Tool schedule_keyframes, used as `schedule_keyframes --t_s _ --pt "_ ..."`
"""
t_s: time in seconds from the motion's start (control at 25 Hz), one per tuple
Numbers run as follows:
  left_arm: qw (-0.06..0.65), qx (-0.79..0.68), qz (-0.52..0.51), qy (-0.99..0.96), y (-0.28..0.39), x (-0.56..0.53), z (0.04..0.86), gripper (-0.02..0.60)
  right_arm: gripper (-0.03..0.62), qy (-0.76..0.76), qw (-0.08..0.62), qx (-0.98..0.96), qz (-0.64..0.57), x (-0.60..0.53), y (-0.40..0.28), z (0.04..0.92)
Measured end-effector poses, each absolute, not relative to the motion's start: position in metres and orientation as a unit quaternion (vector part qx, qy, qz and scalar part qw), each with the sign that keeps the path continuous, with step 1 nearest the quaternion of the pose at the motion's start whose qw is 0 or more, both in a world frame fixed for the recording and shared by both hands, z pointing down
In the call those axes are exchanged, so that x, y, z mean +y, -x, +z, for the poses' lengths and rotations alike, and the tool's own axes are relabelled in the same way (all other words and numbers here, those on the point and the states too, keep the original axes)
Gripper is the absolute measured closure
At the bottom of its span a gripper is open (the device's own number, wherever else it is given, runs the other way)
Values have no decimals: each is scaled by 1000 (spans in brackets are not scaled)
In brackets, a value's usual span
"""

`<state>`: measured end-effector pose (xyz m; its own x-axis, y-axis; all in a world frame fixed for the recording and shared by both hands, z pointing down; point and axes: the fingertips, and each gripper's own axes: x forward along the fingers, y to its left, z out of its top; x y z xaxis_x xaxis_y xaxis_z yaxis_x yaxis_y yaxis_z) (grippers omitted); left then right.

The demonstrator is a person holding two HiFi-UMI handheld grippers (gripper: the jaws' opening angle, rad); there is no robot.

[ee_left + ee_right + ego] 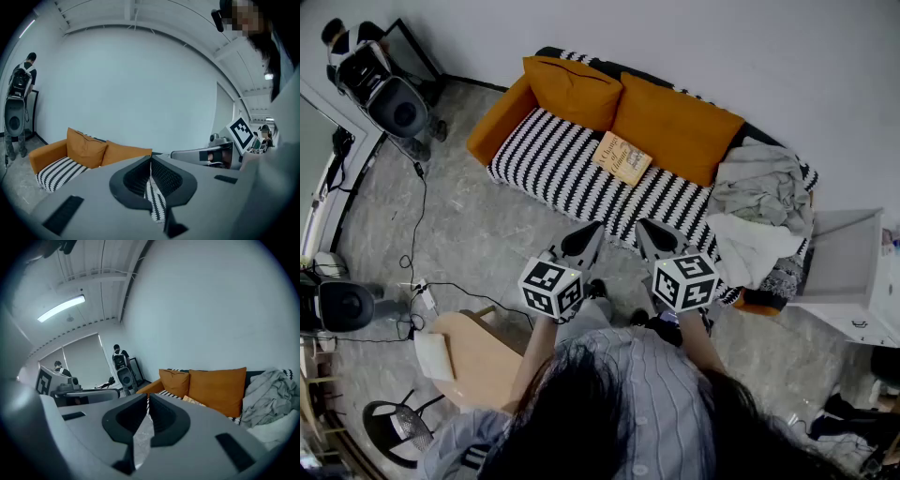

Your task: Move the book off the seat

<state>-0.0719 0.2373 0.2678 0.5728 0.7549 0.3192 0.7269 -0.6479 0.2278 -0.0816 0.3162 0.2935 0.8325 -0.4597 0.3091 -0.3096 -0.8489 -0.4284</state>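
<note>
A tan book (622,157) lies flat on the black-and-white striped seat (555,161) of a sofa, in front of the orange back cushions (675,127). A sliver of the book (194,401) shows past the right jaw in the right gripper view. My left gripper (596,228) and right gripper (641,227) hang side by side over the seat's front edge, short of the book. Both are shut, with nothing between their jaws. The left gripper view looks over the striped seat (56,171) toward the wall.
A heap of grey and white cloth (757,211) covers the sofa's right end. A white cabinet (853,277) stands to its right. A round wooden table (478,361) sits at my left. Cables (417,244) and wheeled equipment (389,94) occupy the floor at left, with a person (119,363) beside it.
</note>
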Motion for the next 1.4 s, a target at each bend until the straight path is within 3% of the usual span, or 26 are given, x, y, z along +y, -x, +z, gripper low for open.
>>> schedule_keyframes --t_s 1.08,1.4 --pt "4 429 212 -878 -11 186 285 569 566 934 204 195 -217 266 -3 308" --pt "23 439 222 -870 -33 158 290 569 566 933 208 195 -218 235 -26 311"
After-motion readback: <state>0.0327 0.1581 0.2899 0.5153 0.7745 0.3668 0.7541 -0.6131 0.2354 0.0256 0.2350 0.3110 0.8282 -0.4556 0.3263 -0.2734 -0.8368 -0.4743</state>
